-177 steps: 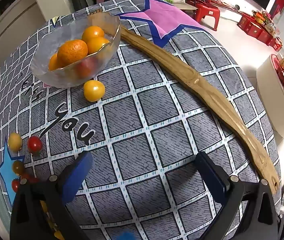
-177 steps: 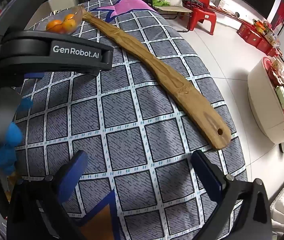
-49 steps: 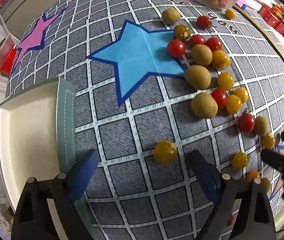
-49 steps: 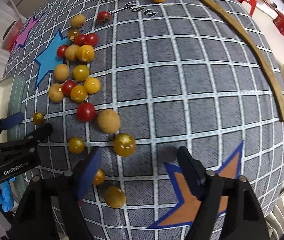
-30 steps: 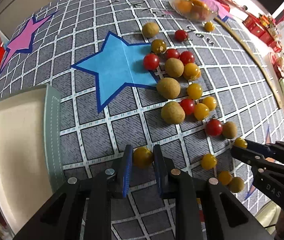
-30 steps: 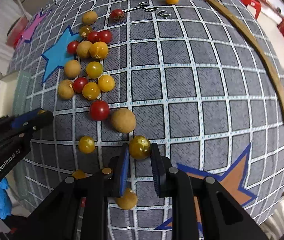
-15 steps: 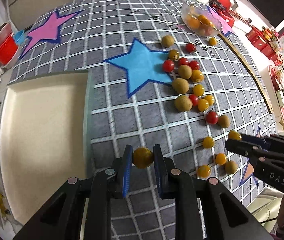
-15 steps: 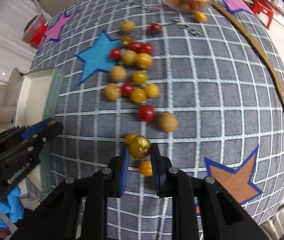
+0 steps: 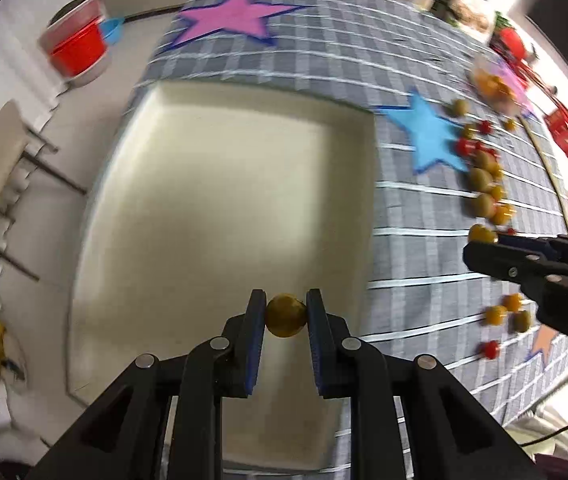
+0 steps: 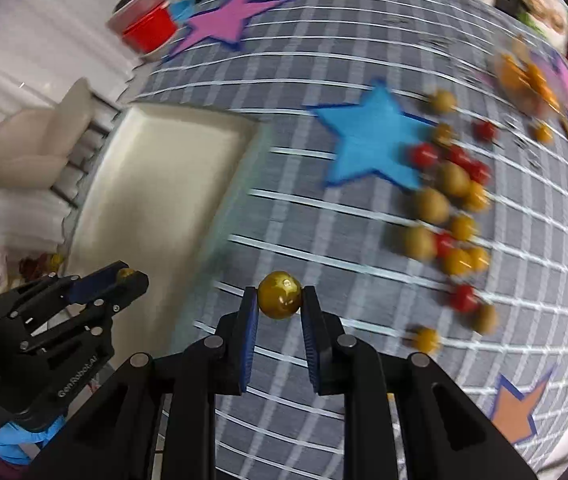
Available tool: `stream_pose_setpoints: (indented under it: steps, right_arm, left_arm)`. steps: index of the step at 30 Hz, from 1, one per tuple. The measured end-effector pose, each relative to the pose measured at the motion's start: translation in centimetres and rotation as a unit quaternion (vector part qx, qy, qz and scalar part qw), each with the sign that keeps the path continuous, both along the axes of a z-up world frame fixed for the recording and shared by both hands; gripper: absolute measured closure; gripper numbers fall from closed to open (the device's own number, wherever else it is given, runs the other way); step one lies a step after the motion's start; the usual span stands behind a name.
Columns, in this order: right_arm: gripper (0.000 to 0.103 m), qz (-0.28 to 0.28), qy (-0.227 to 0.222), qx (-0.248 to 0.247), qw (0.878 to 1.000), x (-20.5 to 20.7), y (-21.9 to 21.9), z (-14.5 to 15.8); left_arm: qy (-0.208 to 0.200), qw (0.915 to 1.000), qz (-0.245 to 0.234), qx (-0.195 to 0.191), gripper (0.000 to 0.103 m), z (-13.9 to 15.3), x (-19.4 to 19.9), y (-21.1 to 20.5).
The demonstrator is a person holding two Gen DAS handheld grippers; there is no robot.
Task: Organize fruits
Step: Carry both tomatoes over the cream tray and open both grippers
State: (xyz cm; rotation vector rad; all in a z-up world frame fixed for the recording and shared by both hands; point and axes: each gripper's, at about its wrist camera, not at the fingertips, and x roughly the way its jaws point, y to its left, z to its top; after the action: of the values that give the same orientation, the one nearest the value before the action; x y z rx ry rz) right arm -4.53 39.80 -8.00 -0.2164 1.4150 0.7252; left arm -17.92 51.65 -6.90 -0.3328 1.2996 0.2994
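The left gripper (image 9: 286,314), black with blue pads, is pinching a small yellow-green cherry tomato (image 9: 286,316) between its fingers, held over the cream rectangular tray (image 9: 212,184), above the tray's near part. The tray lies on the grey checked tablecloth with coloured stars (image 9: 412,264), and nothing can be seen lying in it.

The right gripper (image 10: 278,300), of the same black and blue build, is clamped on a glossy golden-yellow cherry tomato (image 10: 280,295). It hangs over the cloth just beyond the tray's long edge, on the side toward the blue star (image 10: 368,140); in the left wrist view its fingers show well off to that side of the tray with a yellow fruit at their tips.

Farther from the tray, past the blue star, a loose scatter of red and yellow cherry tomatoes and brown round fruits (image 10: 444,216) lies on the cloth, blurred. Beyond that, at the far end from the tray, a clear bowl of orange fruits (image 10: 524,76) sits, also blurred. A red plastic tub (image 9: 76,52) stands off the table beyond the tray's far corner, near the pink star (image 9: 232,20).
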Motion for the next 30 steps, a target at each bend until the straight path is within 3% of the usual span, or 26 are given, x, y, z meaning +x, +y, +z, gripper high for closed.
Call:
stream_pose_setpoints:
  steps: [5, 11, 22, 24, 25, 27, 30]
  right_arm:
    - [0.080, 0.038, 0.013, 0.009, 0.999, -1.3, 4.5, -0.9]
    - [0.080, 0.070, 0.028, 0.001, 0.997, -2.5, 8.3, -2.6]
    - [0.079, 0.084, 0.036, -0.030, 0.995, -3.1, 11.0, -5.6]
    - [0.079, 0.085, 0.032, -0.031, 0.995, -3.3, 11.2, -5.7]
    - [0.078, 0.086, 0.031, -0.031, 0.995, -3.4, 11.3, -5.7]
    - [0.076, 0.086, 0.034, -0.029, 0.995, -3.5, 11.5, -5.8]
    - [0.067, 0.090, 0.040, -0.022, 0.995, -3.4, 11.6, -5.8]
  left_arm:
    - [0.023, 0.9986, 0.048, 0.008, 0.081, -1.8, -2.9, 3.6]
    - [0.034, 0.9967, 0.072, 0.010, 0.081, -3.3, -4.9, 5.6]
    - [0.030, 0.9975, 0.064, 0.001, 0.079, -5.0, -5.4, 5.9]
    - [0.029, 0.9977, 0.061, -0.003, 0.053, -5.0, -5.3, 5.9]
    - [0.026, 0.9975, 0.066, 0.002, 0.026, -4.9, -5.5, 6.1]
    - [0.015, 0.9972, 0.071, 0.019, 0.023, -4.6, -5.9, 6.2]
    - [0.031, 0.9970, 0.070, 0.013, 0.023, -5.1, -6.0, 6.4]
